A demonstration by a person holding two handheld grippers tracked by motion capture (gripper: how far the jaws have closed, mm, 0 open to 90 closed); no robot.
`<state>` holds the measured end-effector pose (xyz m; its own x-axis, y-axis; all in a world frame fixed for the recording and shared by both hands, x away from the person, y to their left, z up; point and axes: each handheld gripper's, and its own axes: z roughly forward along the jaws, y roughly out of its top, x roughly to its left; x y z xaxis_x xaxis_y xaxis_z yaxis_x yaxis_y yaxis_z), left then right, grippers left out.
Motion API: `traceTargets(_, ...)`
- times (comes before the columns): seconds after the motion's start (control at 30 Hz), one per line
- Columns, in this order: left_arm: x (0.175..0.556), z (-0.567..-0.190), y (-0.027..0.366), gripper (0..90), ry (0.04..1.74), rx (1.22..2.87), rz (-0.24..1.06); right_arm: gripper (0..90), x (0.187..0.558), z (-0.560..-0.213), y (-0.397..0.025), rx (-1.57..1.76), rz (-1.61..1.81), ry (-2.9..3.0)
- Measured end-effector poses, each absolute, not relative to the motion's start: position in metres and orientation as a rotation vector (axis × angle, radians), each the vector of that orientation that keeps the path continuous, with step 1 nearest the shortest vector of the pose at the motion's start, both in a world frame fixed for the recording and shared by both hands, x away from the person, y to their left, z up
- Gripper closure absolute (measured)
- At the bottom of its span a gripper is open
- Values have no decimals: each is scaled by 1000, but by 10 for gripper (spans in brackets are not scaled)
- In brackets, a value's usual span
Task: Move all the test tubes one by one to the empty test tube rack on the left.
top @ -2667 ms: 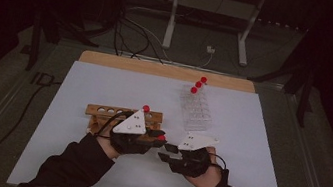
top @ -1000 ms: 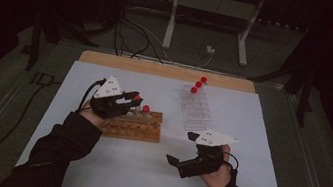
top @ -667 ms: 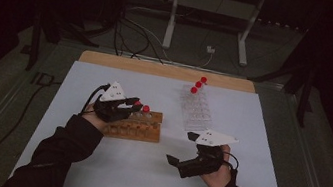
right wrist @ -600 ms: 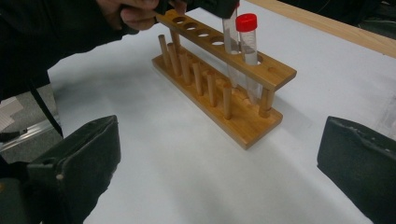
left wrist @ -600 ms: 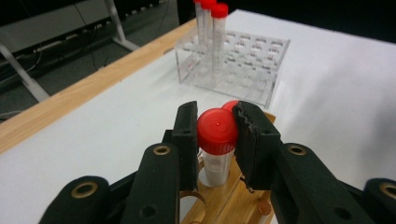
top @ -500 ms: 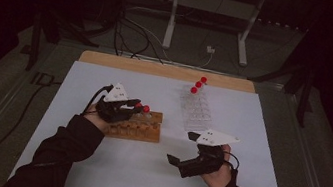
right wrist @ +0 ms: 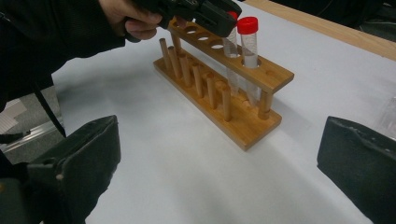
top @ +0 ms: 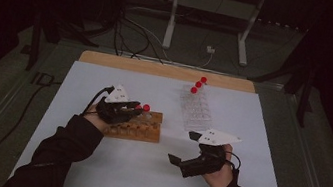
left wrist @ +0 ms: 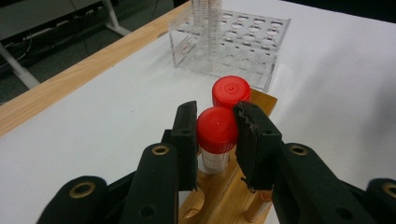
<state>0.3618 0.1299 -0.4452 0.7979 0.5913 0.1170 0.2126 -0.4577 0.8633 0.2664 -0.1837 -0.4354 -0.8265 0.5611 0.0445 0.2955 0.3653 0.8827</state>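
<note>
Tube (left wrist: 217,135) between left gripper (left wrist: 215,140) jaws; right gripper view: seated in wooden rack (right wrist: 243,119).

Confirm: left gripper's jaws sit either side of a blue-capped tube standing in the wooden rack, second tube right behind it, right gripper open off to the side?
Not quite: the cap is red, not blue. The left gripper view shows the left gripper with a jaw on each side of the red-capped tube in the wooden rack, second tube behind. The right gripper is open, apart.

A white table (top: 92,163) carries a wooden rack (top: 141,131) and clear rack (top: 196,109).
</note>
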Motion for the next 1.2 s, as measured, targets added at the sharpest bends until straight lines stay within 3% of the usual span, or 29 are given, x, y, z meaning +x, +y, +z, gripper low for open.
traceTargets(0.07, 362, -444, 130, 699, 586, 2052, 488, 0, 266, -435, -184, 759, 1445, 2368)
traceTargets(0.17, 359, -441, 132, 609, 569, 2062, 458, 0, 266, -433, -184, 748, 1444, 2368)
traceTargets(0.47, 339, -427, 147, 158, 579, 2014, 374, 0, 270, -422, -193, 735, 1465, 2339)
traceTargets(0.57, 329, -425, 151, 83, 564, 1993, 333, 0, 275, -416, -198, 743, 1470, 2314)
traceTargets(0.77, 310, -426, 158, 36, 511, 1960, 269, 0, 287, -409, -203, 773, 1488, 2278)
traceTargets(1.2, 286, -436, 166, 35, 485, 1935, 223, 0, 329, -407, -208, 846, 1430, 2157)
